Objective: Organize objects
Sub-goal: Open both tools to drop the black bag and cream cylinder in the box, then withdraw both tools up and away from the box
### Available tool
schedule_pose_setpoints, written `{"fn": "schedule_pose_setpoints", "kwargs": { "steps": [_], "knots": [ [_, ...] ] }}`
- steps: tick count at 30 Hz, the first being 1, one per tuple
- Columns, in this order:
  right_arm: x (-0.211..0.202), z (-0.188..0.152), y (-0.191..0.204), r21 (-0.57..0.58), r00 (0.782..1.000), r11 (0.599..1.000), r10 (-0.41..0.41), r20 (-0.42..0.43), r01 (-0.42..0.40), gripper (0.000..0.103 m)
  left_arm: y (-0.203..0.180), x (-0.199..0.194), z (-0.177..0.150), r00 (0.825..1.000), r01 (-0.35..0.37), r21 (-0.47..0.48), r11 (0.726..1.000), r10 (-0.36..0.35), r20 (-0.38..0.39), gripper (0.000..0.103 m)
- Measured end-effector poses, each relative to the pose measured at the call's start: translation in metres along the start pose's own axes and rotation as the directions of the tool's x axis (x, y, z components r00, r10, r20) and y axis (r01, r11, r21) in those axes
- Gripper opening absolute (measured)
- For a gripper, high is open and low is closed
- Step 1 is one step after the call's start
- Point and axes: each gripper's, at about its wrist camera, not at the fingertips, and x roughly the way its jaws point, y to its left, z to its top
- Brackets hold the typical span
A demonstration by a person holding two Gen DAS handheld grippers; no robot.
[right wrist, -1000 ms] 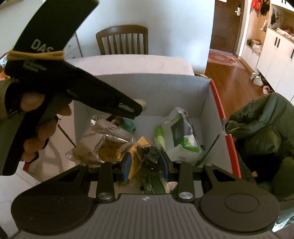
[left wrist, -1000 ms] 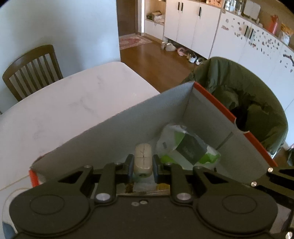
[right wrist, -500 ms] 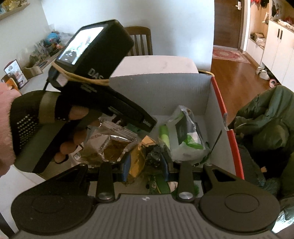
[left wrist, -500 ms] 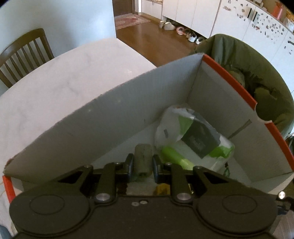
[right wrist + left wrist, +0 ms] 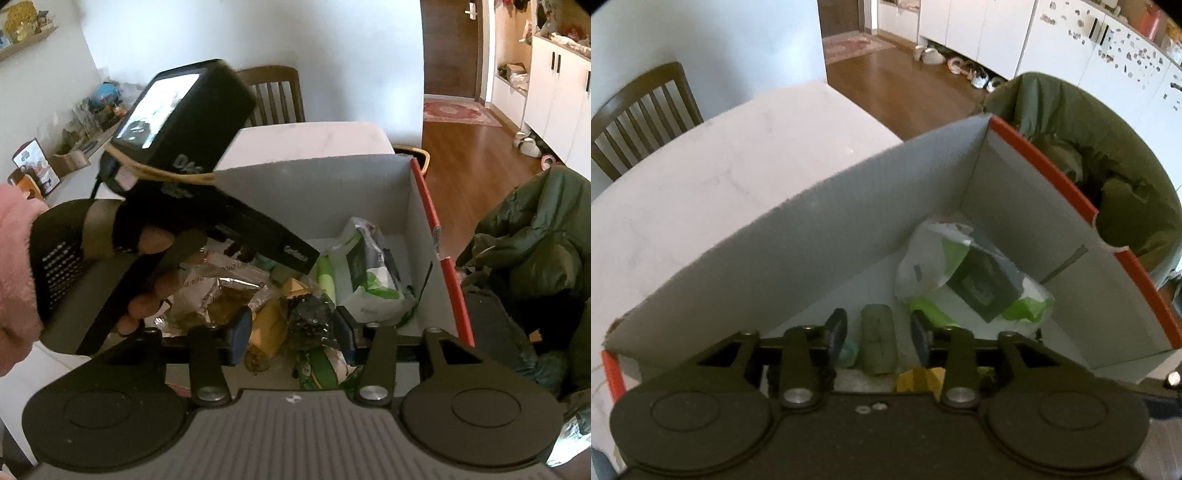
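Left hand-held gripper: jaws parted, nothing clamped; a small grey-green padded block lies between the fingers without visible contact, on the floor of the box.

Grey-green block: judged light, soft-skinned and slightly squashy, not fragile. Best taken across its short sides, mid-length.

Right hand-held gripper: jaws spread, empty, poised over a dark crinkled packet and a yellow wrapper.

Cardboard box, grey inside, red-edged, standing on the white tabletop. Contents:
- white-and-green plastic pouch, far corner, leaning on the wall; judged soft, slippery, light.
- foil snack bag, near side; crackly, crushable.
- dark crinkled packet, yellow wrapper, a green-printed item below; partly hidden.

Beside the box: green jacket, draped. Wooden chair beyond the tabletop.

A gloved hand holds the left unit.
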Motion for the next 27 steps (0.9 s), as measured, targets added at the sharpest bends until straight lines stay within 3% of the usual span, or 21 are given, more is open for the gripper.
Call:
{"fn": "schedule_pose_setpoints", "kwargs": {
  "steps": [9, 27],
  "knots": [
    [-0.02, -0.001, 0.001, 0.042, 0.999, 0.999, 0.002, 0.049, -0.004, 0.048, 0.004, -0.047, -0.02, 0.995, 0.025, -0.02, 0.999, -0.023, 0.094, 0.055],
    [-0.063, -0.009, 0.031, 0.116, 0.985, 0.992, -0.065, 0.16, 0.047, 0.056, 0.026, -0.136, -0.061, 0.963, 0.063, -0.05, 0.997, -0.047, 0.266, 0.064]
  ]
}}
